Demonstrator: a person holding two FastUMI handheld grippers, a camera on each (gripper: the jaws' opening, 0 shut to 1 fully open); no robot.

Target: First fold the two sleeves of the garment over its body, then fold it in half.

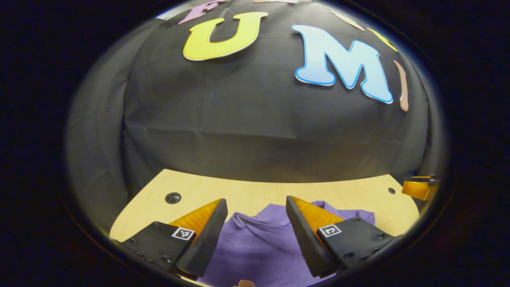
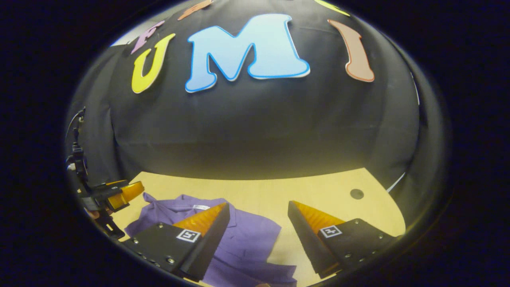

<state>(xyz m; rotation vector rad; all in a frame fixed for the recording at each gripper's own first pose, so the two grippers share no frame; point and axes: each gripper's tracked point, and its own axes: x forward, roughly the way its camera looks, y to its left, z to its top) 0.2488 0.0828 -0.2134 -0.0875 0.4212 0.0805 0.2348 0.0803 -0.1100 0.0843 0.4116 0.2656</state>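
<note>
Tabletop (image 1: 255, 191) of pale wood, spanning the lower part of both views, backed by the black cloth wall (image 1: 255, 119); one dark round hole (image 1: 173, 197) near its far left corner in the left gripper view, another (image 2: 356, 193) toward the far right in the right gripper view.

Purple garment (image 1: 259, 247) lying on that wood, rumpled, with ribbed fabric and a hemmed edge visible between the fingers in the left gripper view. Same garment (image 2: 243, 243) seen in the right gripper view as a collared shirt, collar and small white tag (image 2: 200, 207) toward the far side, one edge reaching out toward the right over bare wood.

Left gripper (image 1: 257, 207) poised above the cloth, released, fingers spread wide and touching nothing. Also seen at the left edge of the right gripper view (image 2: 119, 193), near the garment's far left corner.

Right gripper (image 2: 259, 211) likewise released, spread wide above the shirt's right part, grasping nothing; its tip (image 1: 416, 188) visible at the right edge of the left gripper view, over the table.
</note>
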